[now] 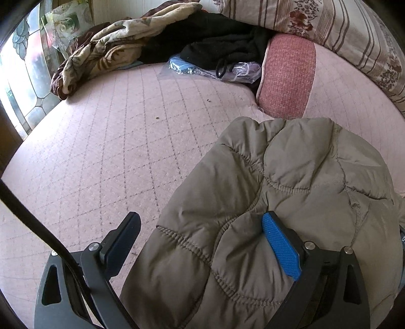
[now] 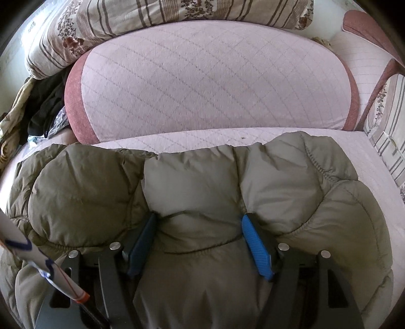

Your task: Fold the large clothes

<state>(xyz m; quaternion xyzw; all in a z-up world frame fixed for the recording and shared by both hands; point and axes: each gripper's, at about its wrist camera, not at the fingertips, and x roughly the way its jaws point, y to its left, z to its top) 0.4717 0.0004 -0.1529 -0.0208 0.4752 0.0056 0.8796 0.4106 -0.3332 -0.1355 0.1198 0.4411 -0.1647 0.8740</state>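
Nearest the lens in the left wrist view, the left claw point(image 1: 202, 229) stands wide open over the edge of a padded olive jacket point(image 1: 291, 189): its dark left finger point(image 1: 124, 240) hangs clear above the pink quilted bed point(image 1: 114, 151), while the blue-padded right finger point(image 1: 278, 245) lies against the puffy fabric, with only part of the jacket's edge reaching in between the two, so nothing is pinched. The jacket lies bunched on the near right part of the bed. Farther back, from left to right, sit a crumpled patterned blanket point(image 1: 108, 43), a heap of black clothing point(image 1: 222, 38), a clear plastic bag point(image 1: 227, 70) and a pink cushion point(image 1: 288, 76), with a striped floral pillow point(image 1: 329, 22) behind. In the right wrist view, the right claw point(image 2: 197, 225) is set fairly wide, and a thick fold of the jacket point(image 2: 192, 182) fills the gap, both blue pads sunk into the padding on either side.
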